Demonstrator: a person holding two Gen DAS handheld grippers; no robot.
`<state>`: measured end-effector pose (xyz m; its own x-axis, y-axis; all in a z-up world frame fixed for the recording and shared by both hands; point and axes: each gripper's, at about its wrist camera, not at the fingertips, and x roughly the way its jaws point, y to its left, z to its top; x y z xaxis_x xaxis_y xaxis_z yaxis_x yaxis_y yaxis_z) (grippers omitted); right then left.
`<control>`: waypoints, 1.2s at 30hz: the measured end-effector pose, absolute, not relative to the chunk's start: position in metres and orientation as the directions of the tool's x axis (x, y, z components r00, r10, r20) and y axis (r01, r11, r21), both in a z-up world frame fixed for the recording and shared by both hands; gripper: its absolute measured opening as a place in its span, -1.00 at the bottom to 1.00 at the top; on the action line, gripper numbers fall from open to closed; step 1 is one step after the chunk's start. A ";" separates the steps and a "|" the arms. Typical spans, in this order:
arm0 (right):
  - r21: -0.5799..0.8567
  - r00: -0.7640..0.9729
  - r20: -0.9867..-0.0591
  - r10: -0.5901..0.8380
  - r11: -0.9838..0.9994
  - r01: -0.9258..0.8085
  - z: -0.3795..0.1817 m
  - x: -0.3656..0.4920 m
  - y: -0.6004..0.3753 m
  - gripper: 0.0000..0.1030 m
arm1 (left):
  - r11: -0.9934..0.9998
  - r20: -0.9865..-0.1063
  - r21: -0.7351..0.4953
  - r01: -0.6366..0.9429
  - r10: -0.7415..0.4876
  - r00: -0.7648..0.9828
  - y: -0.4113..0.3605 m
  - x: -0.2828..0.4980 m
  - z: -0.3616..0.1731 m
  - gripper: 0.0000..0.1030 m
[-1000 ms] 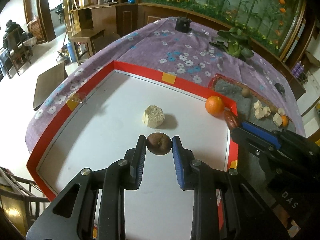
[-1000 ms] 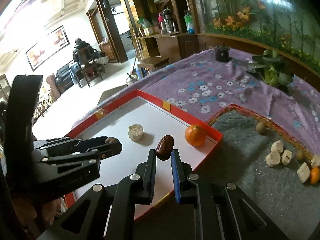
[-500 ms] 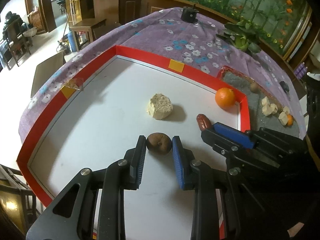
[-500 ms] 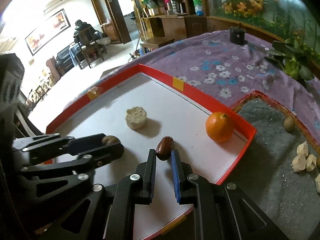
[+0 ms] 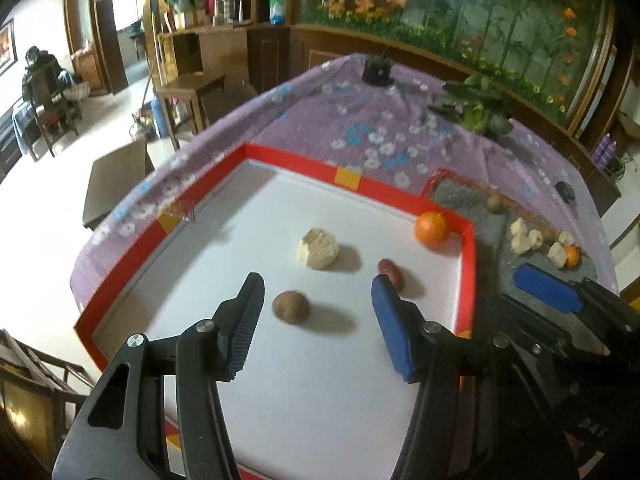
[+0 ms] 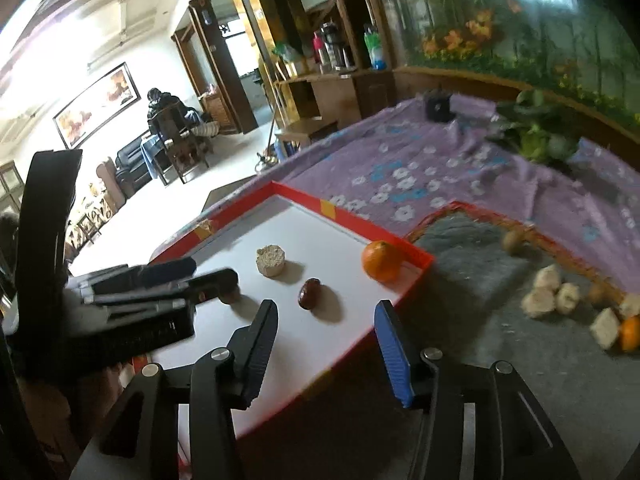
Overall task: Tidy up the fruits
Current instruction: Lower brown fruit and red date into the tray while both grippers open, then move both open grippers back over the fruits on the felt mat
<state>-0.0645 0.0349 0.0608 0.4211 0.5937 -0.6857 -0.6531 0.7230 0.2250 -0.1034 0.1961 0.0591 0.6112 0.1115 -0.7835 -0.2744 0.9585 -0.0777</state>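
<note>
A white tray with a red rim (image 5: 400, 190) (image 6: 348, 216) holds a round brown fruit (image 5: 291, 307), a red date (image 5: 390, 272) (image 6: 310, 293), a pale yellow chunk (image 5: 318, 248) (image 6: 271, 260) and an orange (image 5: 432, 229) (image 6: 381, 260). My left gripper (image 5: 318, 312) is open and empty, raised just behind the brown fruit. My right gripper (image 6: 326, 334) is open and empty, behind the date near the tray's right edge. In the right wrist view the left gripper's fingers (image 6: 192, 276) partly hide the brown fruit.
A grey mat with a red rim (image 6: 472, 256) (image 5: 460, 194) lies right of the tray with several pale chunks (image 6: 548, 292), small brown fruits (image 6: 512, 242) and a small orange (image 6: 630, 332). A purple flowered cloth (image 5: 380, 128) covers the table; a green plant (image 5: 476, 112) stands at the back.
Both grippers have opened. The left let go of the brown fruit and the right let go of the red date; both fruits now lie on the tray. Both grippers have drawn back.
</note>
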 end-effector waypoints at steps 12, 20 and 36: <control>0.131 0.577 -0.639 0.509 0.811 -0.570 0.086 -0.100 -0.053 0.30 | 0.992 -0.709 -0.075 -0.099 0.017 0.705 0.119 -0.110 0.086 0.09; 0.162 0.624 -0.609 0.490 0.847 -0.506 0.087 -0.104 -0.110 0.32 | 0.997 -0.709 -0.078 -0.027 -0.037 0.704 0.088 -0.102 0.088 0.09; 0.202 0.663 -0.622 0.416 0.904 -0.377 0.071 -0.093 -0.172 0.32 | 0.990 -0.790 -0.138 -0.005 -0.107 0.604 0.064 -0.032 0.075 0.09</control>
